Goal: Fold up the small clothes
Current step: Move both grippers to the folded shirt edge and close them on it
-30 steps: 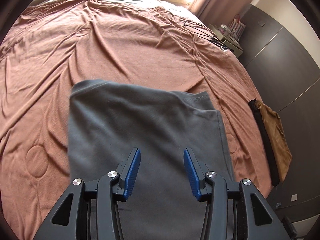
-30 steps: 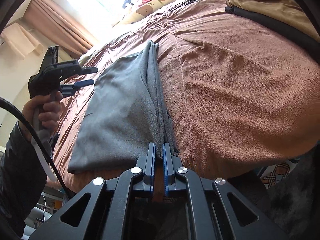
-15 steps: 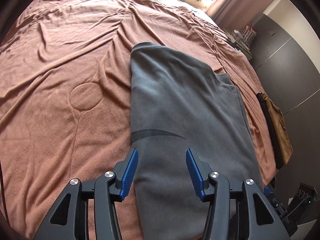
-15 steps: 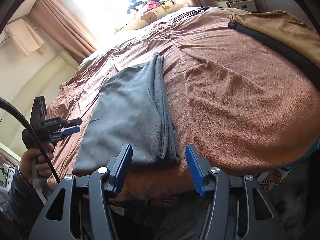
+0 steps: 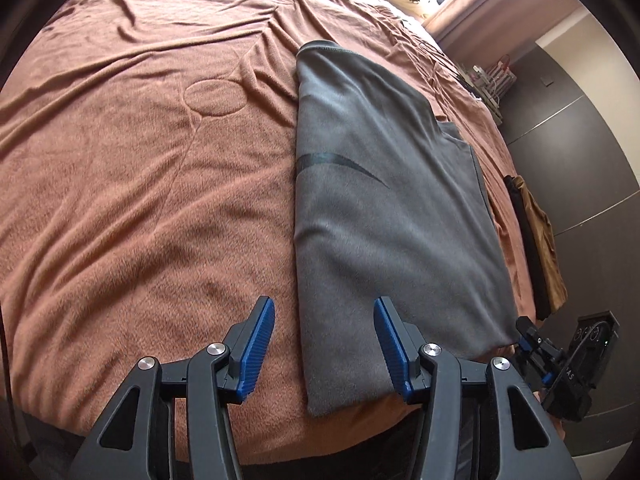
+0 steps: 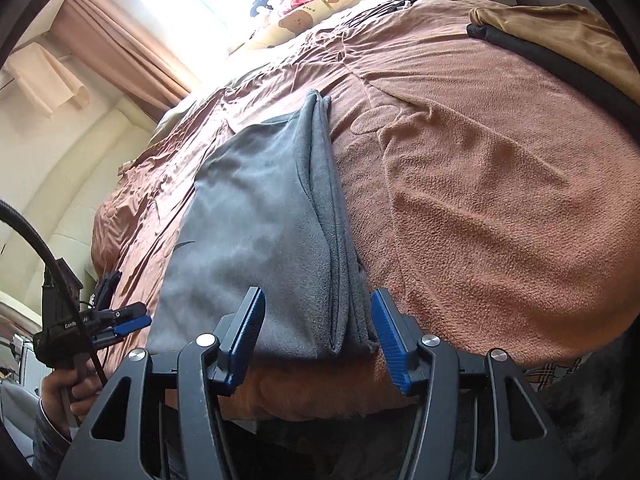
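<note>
Grey garment [image 5: 384, 208] lies folded lengthwise at the bed's [image 5: 140, 200] near edge. Left tongs [image 5: 323, 346] straddle its near-left corner, gaping; right tongs [image 6: 318, 338], just sprung open, have dropped the layered edge. Best grab both near corners squarely, lift toward twelve o'clock. The left has swung across from mid-cloth.

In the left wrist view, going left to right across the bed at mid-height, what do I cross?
Bare brown bedspread → circular stitched mark → folded grey shirt → narrow strip of bedspread → black and tan folded clothes at the bed's edge → dark wardrobe panels.
</note>
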Motion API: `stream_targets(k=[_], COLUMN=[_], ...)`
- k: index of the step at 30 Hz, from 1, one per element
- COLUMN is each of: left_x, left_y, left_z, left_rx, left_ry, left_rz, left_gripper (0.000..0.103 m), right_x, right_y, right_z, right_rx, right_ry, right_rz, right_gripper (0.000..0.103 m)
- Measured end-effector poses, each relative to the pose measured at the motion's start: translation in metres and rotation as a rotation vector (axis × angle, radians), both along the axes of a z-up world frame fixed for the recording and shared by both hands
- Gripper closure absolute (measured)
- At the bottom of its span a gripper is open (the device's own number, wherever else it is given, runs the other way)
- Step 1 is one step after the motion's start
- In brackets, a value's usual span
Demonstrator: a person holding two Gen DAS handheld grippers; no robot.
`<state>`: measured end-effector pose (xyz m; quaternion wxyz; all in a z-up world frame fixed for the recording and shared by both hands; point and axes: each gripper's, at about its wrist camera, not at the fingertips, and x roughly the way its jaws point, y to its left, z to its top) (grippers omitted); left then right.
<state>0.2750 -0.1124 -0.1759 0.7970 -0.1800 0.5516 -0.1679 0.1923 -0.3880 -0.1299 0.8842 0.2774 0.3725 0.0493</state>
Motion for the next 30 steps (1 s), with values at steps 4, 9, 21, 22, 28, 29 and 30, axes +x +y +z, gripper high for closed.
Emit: stream_targets(k=[4, 9, 21, 22, 28, 29, 30], left_x=[-0.012, -0.024, -0.023, -0.025, -0.032, -0.033, -0.033], left_y=[0.005, 0.008, 0.001, -0.001, 0.004, 0.004, 0.005], left_z=[-0.012, -0.018, -0.032, -0.032, -0.028, -0.025, -0.022], left_rx=[-0.035, -0.075, -0.225, -0.224, -0.237, -0.230, -0.226], left_ry=[0.025, 0.027, 0.079, 0.075, 0.055, 0.046, 0.040], left_rz=[0.018, 0.026, 0.060, 0.069, 0.105, 0.103, 0.101], left_gripper=[0.049, 0.050, 0.065, 0.065, 0.095, 0.095, 0.096], right_x=[0.007, 0.013, 0.020, 0.020, 0.018, 0.017, 0.017], right_y=[0.005, 0.009, 0.010, 0.011, 0.016, 0.017, 0.019], right_z=[-0.007, -0.015, -0.016, -0.016, -0.017, -0.016, -0.015], right_rx=[-0.006, -0.027, -0.008, -0.006, 0.010, 0.006, 0.002], right_ry=[0.021, 0.040, 0.063, 0.064, 0.071, 0.070, 0.070], right_rz=[0.010, 0.012, -0.007, -0.005, 0.004, 0.005, 0.005], right_gripper=[0.050, 0.050, 0.060, 0.062, 0.084, 0.085, 0.087])
